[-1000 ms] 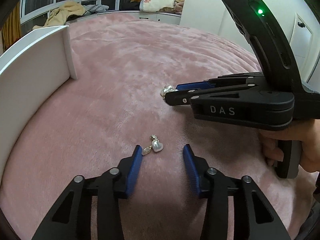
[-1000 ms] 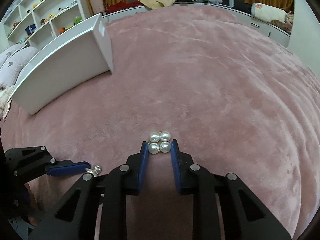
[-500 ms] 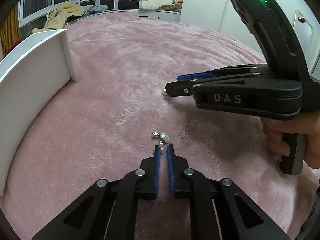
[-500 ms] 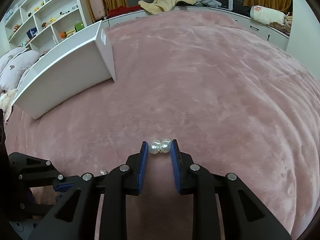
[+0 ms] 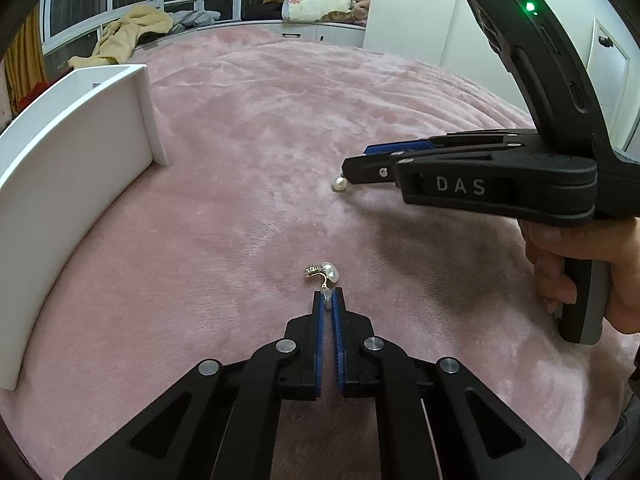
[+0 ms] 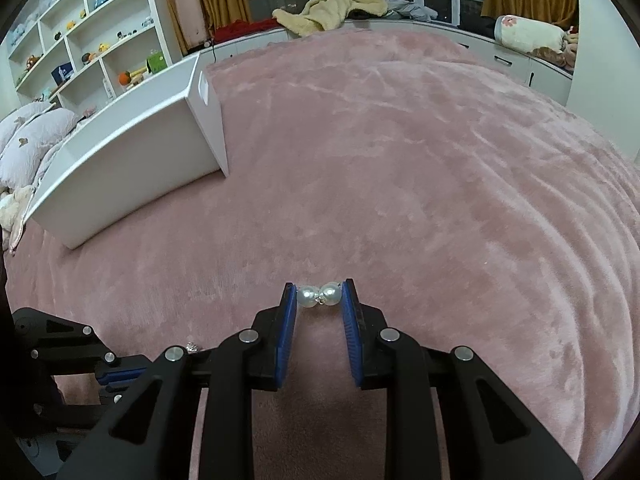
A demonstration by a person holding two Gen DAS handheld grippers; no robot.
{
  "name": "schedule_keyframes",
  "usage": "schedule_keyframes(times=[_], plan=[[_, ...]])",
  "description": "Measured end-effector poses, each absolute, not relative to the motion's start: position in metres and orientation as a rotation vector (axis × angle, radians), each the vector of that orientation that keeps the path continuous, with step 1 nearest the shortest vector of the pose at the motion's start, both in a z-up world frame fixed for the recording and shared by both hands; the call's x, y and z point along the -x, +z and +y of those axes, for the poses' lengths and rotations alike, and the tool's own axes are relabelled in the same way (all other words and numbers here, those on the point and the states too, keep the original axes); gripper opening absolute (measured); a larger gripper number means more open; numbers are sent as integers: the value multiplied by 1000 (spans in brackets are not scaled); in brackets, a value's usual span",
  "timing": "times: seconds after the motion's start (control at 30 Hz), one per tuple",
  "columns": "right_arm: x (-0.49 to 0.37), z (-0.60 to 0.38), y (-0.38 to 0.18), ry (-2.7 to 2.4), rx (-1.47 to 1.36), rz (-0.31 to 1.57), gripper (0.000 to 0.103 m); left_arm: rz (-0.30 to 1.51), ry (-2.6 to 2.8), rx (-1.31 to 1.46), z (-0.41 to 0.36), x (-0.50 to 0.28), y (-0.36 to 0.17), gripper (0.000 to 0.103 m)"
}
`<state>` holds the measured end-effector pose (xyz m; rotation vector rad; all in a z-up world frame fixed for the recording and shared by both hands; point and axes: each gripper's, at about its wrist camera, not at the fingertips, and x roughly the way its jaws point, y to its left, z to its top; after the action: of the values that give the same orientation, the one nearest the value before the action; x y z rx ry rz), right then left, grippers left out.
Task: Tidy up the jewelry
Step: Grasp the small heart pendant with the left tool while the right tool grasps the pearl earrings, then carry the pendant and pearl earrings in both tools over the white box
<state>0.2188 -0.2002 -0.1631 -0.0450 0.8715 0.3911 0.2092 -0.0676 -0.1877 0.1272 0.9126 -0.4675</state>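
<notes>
My left gripper [image 5: 328, 300] is shut on the clasp end of a small pearl earring [image 5: 325, 274], lifted a little above the pink blanket. My right gripper [image 6: 319, 295] is shut on a cluster of white pearls [image 6: 319, 295], pinched between its blue pads. In the left wrist view the right gripper [image 5: 352, 170] hangs over the blanket at right, with one pearl [image 5: 339, 185] showing under its tip. A white open box [image 6: 132, 152] lies on the blanket at left; it also shows in the left wrist view [image 5: 76, 160].
The pink plush blanket [image 6: 420, 160] covers the whole bed. The left gripper's arm [image 6: 64, 352] sits at the lower left of the right wrist view. White shelves [image 6: 80, 40] and a window seat with clothes [image 6: 336, 4] lie beyond the bed.
My left gripper closed on the small pearl earring and lifted it. My right gripper closed fully on the pearl cluster and raised it off the blanket.
</notes>
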Motion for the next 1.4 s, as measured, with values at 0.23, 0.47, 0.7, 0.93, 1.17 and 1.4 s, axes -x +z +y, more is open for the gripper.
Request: schedule_keyframes(times=[0.23, 0.47, 0.7, 0.93, 1.17, 1.4], plan=[[-214, -206, -154, 370, 11, 846, 24, 903, -472, -130, -65, -203, -179, 9], [-201, -196, -142, 364, 50, 827, 23, 869, -455, -118, -50, -199, -158, 9], [-185, -186, -113, 355, 71, 788, 23, 847, -392, -137, -35, -193, -137, 10], [-180, -177, -83, 348, 41, 743, 24, 794, -347, -120, 4, -189, -103, 10], [-190, -156, -67, 331, 76, 738, 24, 732, -282, -118, 47, -197, -66, 10], [-215, -113, -49, 369, 125, 728, 24, 712, -216, -91, 97, -204, -51, 10]])
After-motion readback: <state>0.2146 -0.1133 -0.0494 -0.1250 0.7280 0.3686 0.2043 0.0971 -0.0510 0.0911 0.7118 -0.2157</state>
